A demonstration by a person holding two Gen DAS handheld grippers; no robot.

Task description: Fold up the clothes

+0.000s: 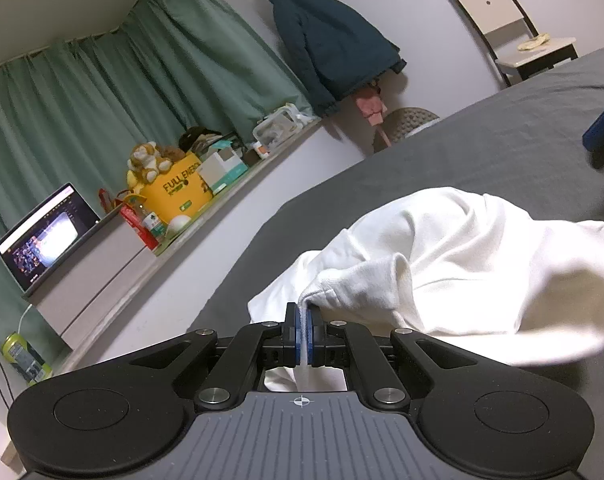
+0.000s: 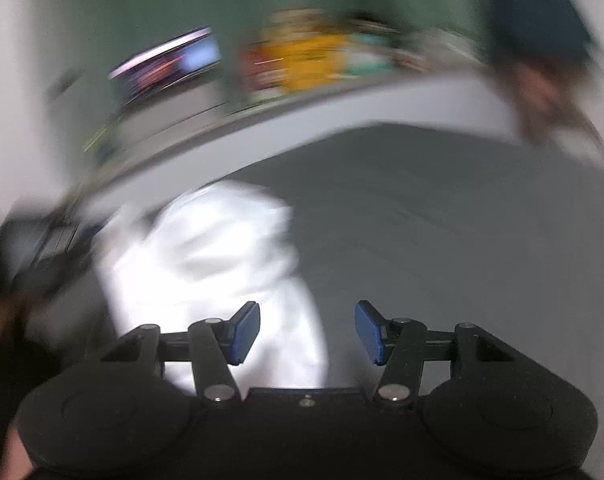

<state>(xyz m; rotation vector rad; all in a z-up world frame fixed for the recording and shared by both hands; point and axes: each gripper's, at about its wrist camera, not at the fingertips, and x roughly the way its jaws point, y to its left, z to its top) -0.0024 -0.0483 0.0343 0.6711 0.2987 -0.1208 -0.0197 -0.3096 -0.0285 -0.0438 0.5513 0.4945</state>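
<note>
A white garment point(image 1: 461, 264) lies bunched on the grey bed sheet point(image 1: 481, 148). My left gripper point(image 1: 303, 316) is shut on a ribbed edge of that garment, which hangs pinched between the blue pads and is lifted off the sheet. In the blurred right wrist view the same white garment point(image 2: 222, 252) lies ahead and to the left. My right gripper point(image 2: 306, 330) stands open above the sheet point(image 2: 461, 240), its left pad point(image 2: 246, 332) over the cloth, with nothing held. The right gripper's blue tip point(image 1: 603, 128) shows at the far right edge of the left wrist view.
A ledge point(image 1: 238, 188) beside the bed carries a laptop point(image 1: 50, 236), a yellow box point(image 1: 178, 194), a plush toy and cartons under green curtains point(image 1: 102, 92). A dark jacket point(image 1: 325, 40) hangs on the wall. A chair point(image 1: 517, 36) stands beyond the bed.
</note>
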